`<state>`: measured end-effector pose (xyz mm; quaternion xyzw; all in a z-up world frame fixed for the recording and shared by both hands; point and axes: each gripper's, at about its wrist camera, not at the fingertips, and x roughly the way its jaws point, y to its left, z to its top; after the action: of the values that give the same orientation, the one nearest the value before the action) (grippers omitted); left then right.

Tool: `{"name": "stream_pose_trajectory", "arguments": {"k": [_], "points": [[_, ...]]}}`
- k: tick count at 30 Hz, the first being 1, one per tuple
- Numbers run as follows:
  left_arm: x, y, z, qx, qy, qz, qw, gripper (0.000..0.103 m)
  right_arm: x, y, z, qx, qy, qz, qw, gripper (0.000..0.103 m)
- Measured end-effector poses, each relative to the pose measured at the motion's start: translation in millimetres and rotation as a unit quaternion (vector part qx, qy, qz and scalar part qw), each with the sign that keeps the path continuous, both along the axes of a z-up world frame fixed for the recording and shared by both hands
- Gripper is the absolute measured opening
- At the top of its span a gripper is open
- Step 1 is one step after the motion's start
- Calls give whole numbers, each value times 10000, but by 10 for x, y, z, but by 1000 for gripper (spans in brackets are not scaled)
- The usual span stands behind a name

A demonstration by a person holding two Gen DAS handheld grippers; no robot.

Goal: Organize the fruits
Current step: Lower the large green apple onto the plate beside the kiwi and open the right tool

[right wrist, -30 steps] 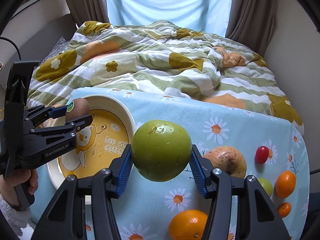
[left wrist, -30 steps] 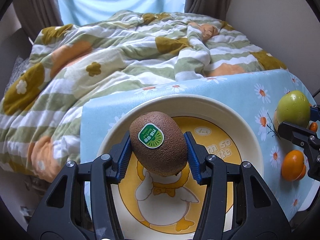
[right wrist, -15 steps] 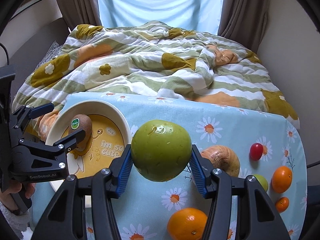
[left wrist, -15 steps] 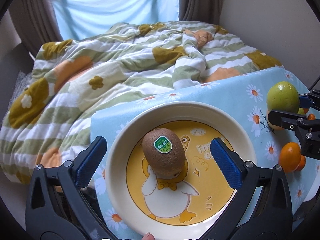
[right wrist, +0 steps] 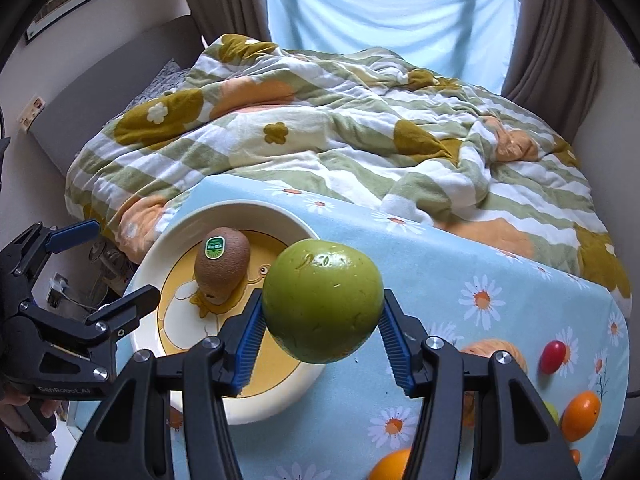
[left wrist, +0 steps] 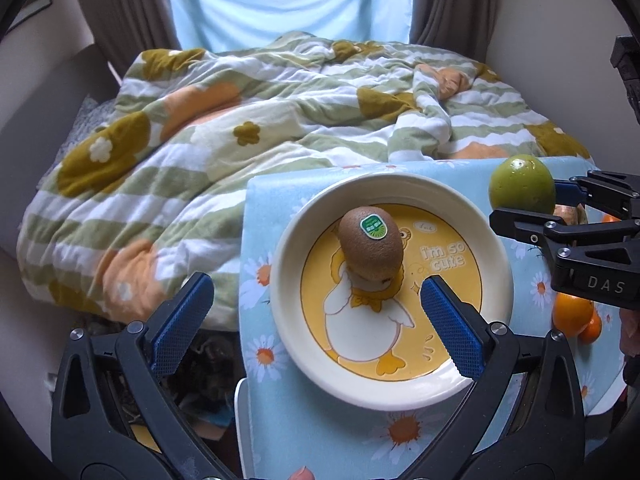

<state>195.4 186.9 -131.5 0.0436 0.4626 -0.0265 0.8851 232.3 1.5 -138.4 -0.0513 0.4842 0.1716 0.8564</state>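
The round green apple-like fruit (right wrist: 322, 301) is pinched between the blue pads of the right gripper (right wrist: 320, 336) and is held in the air just over the right-hand rim of the cream plate with the yellow duck print (right wrist: 160, 252). The free part of the plate floor lies to the left of and slightly beyond this fruit, so a short carry leftward and then downward is judged to be what the placing calls for. The brown fuzzy kiwi with the green sticker (left wrist: 370, 246) stands on end near the plate's centre, its long axis roughly upright, and it is the one thing in the way. The left gripper (left wrist: 316, 316) is spread wide with nothing between its pads; the kiwi sits just beyond them, untouched. This gripper hangs at the plate's near-left edge and may crowd the approach. On the blue daisy-print cloth (right wrist: 460, 264) to the right lie a small red tomato (right wrist: 553, 357), an orange citrus fruit (right wrist: 581, 416) and other fruits, well apart from the plate.
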Motion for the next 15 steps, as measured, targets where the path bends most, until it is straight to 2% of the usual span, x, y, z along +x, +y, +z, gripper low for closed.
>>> {"name": "stream_pose_trajectory", "arguments": {"k": [6, 15], "points": [[-171, 77, -12, 23, 56, 238, 9997, 103, 88, 161, -188, -60, 102, 356, 9993, 51], [-295, 103, -129, -104, 154, 487, 9986, 103, 156, 279, -388, -70, 292, 433, 9986, 51]]}}
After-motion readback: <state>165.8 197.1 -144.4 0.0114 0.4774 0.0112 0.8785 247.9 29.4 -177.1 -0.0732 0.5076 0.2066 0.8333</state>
